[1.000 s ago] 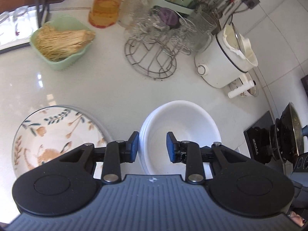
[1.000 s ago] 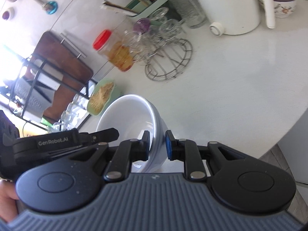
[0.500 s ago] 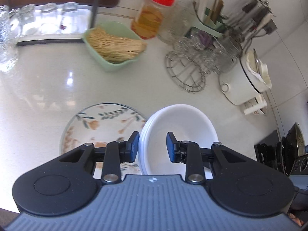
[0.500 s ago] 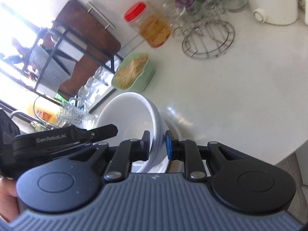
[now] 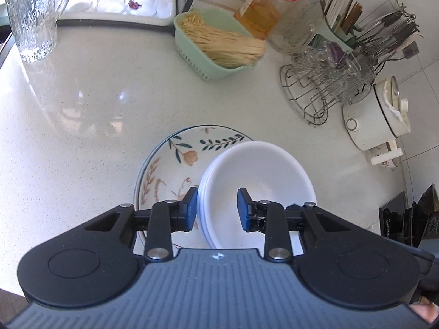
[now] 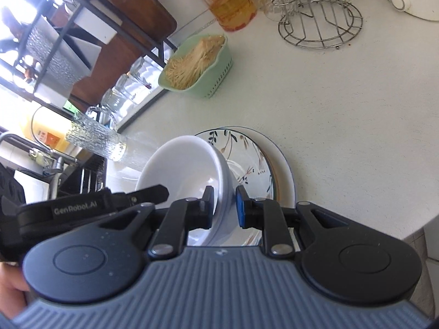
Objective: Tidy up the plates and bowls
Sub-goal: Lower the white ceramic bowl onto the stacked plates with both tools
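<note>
Bowls (image 5: 256,189), a white nested stack, now hang over the floral plate (image 5: 170,170), which lay well to the side 1 s ago. Left hand-held gripper (image 5: 216,208) and right hand-held gripper (image 6: 223,205) each clamp opposite rims; lowering onto the plate seems next.

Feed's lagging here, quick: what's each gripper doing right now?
Left gripper: shut on the white bowls' rim.
Right gripper: shut on the same bowls' rim, over the floral plate.
</note>
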Demonstrator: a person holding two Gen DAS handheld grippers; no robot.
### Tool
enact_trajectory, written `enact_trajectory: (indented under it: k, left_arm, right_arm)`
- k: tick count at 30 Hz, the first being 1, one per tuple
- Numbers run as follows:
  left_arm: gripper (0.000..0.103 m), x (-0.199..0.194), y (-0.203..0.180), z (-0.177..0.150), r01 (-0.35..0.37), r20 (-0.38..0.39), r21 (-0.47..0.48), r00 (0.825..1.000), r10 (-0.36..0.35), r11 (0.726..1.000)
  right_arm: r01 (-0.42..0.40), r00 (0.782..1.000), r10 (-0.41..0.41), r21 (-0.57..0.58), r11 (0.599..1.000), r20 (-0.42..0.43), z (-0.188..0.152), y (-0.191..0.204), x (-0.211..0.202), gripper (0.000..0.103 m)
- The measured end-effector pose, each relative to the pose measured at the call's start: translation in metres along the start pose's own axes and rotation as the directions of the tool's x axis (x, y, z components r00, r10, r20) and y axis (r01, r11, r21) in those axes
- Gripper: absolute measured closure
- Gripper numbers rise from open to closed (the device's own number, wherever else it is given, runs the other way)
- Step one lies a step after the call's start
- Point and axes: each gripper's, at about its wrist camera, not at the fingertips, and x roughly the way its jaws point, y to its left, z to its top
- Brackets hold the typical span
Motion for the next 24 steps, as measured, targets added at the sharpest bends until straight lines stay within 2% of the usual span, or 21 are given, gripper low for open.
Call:
enact_trajectory:
  k: [9,24]
  left_arm:
    - [0.069,0.015,0.002,0.0,0.006,-0.024,0.027,1.0,-0.005,1.0]
    - [0.069,0.029,-0.003,0.006,-0.018,-0.067,0.095,0.997,0.024,0.995]
  right_arm:
    - [0.056,0.998,-0.055,-0.035,0.998,0.009,0.004,0.002,0.016,0.081]
    - [0.076,0.997,-0.077,0.012,0.997,0.026,-0.003,-0.003,0.019,0.081]
